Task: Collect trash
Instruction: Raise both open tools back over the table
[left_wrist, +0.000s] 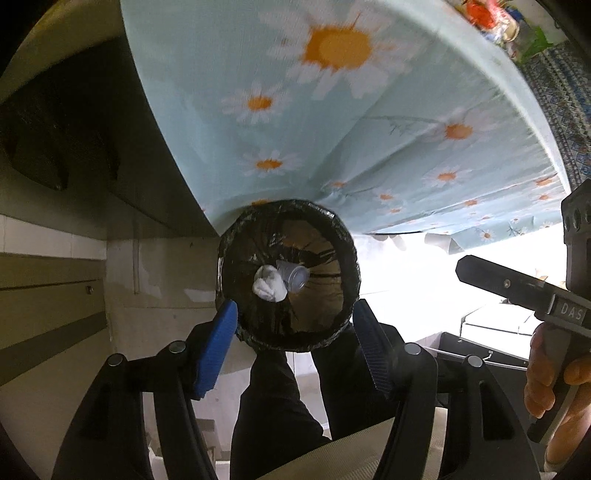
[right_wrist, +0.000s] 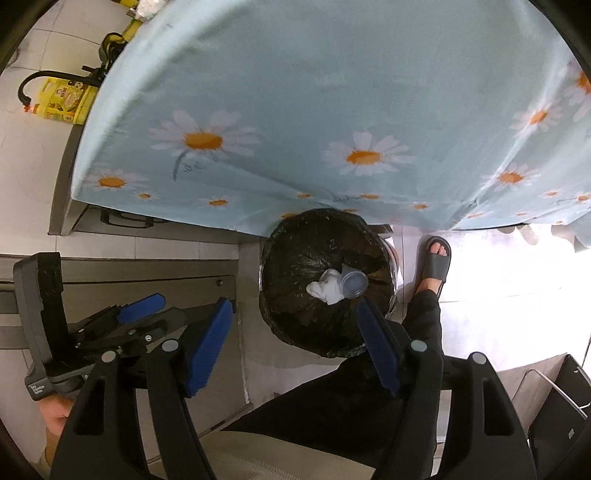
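Trash: a crumpled white tissue and a clear plastic cup lying on its side, touching each other, both at the bottom of a round bin w/ a black liner, seen from above. Same pair in the right view: tissue left of cup, cup mouth facing the camera, inside the bin. Bin stands on a pale tiled floor, tucked against the edge of a table under a light-blue daisy cloth; cloth hem overlaps the bin's far rim. Left gripper: jaws apart, roughly bin-width, blue pads either side of the bin's near rim in frame, nothing between them, held above the bin. Right gripper: also parted, empty, right pad overlapping the bin's near rim in view, above it, pointing down. Trash sits below and just ahead of both tools, apart from the pads. A person's sandalled foot and dark trouser leg are right beside the bin.
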